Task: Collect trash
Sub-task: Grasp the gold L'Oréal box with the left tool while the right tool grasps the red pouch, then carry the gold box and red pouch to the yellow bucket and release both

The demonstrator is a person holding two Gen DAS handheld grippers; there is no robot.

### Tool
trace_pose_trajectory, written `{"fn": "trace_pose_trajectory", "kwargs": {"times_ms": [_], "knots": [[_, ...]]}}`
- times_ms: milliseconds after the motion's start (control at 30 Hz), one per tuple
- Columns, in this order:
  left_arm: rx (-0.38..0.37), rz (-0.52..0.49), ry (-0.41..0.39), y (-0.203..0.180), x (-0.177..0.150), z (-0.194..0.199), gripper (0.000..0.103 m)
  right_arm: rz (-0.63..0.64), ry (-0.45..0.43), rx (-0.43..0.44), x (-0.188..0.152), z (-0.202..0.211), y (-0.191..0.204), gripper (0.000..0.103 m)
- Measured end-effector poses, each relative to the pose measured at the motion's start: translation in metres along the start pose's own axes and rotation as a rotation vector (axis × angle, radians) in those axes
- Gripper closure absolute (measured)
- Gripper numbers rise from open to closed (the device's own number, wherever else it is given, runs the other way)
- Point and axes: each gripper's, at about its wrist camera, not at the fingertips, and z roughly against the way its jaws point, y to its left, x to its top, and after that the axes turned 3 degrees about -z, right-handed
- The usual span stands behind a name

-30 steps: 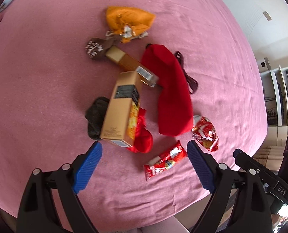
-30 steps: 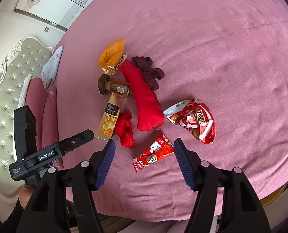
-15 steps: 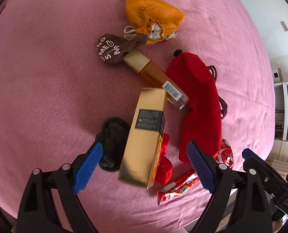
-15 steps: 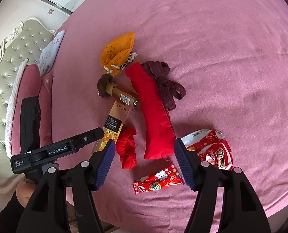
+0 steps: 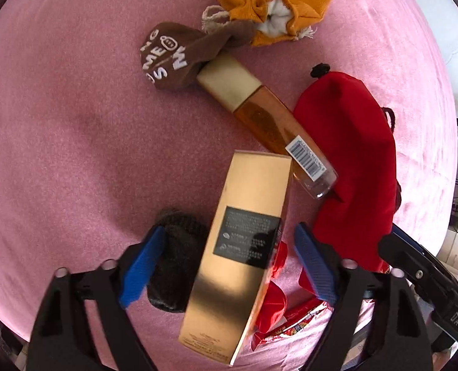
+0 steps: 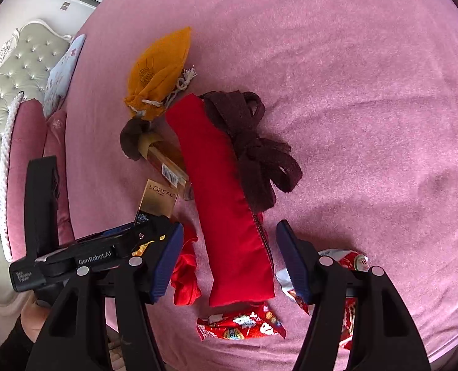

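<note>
A gold L'Oreal carton (image 5: 244,247) lies on the pink bed cover, between the fingers of my open left gripper (image 5: 229,262); it also shows in the right wrist view (image 6: 158,201). An amber bottle (image 5: 266,120) lies beyond it. My right gripper (image 6: 229,262) is open over the near end of a red pouch (image 6: 229,201). A red snack wrapper (image 6: 241,324) lies below it and a crumpled red and white chip bag (image 6: 346,266) sits behind its right finger.
An orange drawstring bag (image 5: 269,3), a brown sock (image 5: 179,52), a black sock (image 5: 176,262), a red cloth (image 6: 185,266) and a dark brown strap (image 6: 253,148) lie around. A tufted headboard and pillows (image 6: 28,123) stand at the left.
Both grippers have moved forward and lower toward the pile. The left now straddles the gold carton; the right now straddles the red pouch end. Both stay open.
</note>
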Motion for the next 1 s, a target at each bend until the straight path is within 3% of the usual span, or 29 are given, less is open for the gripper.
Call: {"fn": "trace_pose_trajectory", "kwargs": {"times_ms": [100,267,333,500,567,700,1000], "knots": [[-0.006,0.015,0.000,0.003,0.001,-0.001,0.046,0.008,0.016,-0.003,0.005,-0.005,0.000,0.046],[-0.065,0.038,0.006,0.010,0.008,0.002,0.060,0.005,0.035,-0.022,0.009,-0.012,-0.002,0.057],[-0.085,0.040,0.003,0.012,0.007,0.005,0.062,-0.001,0.048,-0.029,0.010,-0.017,-0.004,0.062],[-0.129,0.068,-0.006,0.022,0.010,0.011,0.066,0.009,0.034,-0.063,0.007,-0.014,-0.005,0.088],[-0.153,0.086,-0.014,0.028,0.008,0.016,0.067,0.012,0.018,-0.066,0.007,-0.010,-0.006,0.093],[-0.226,0.122,-0.039,0.041,0.000,0.025,0.068,0.019,-0.005,-0.044,-0.001,0.003,-0.006,0.097],[-0.285,0.097,-0.108,0.049,-0.027,0.069,0.068,0.013,-0.076,0.017,-0.032,0.044,0.004,0.097]]}}
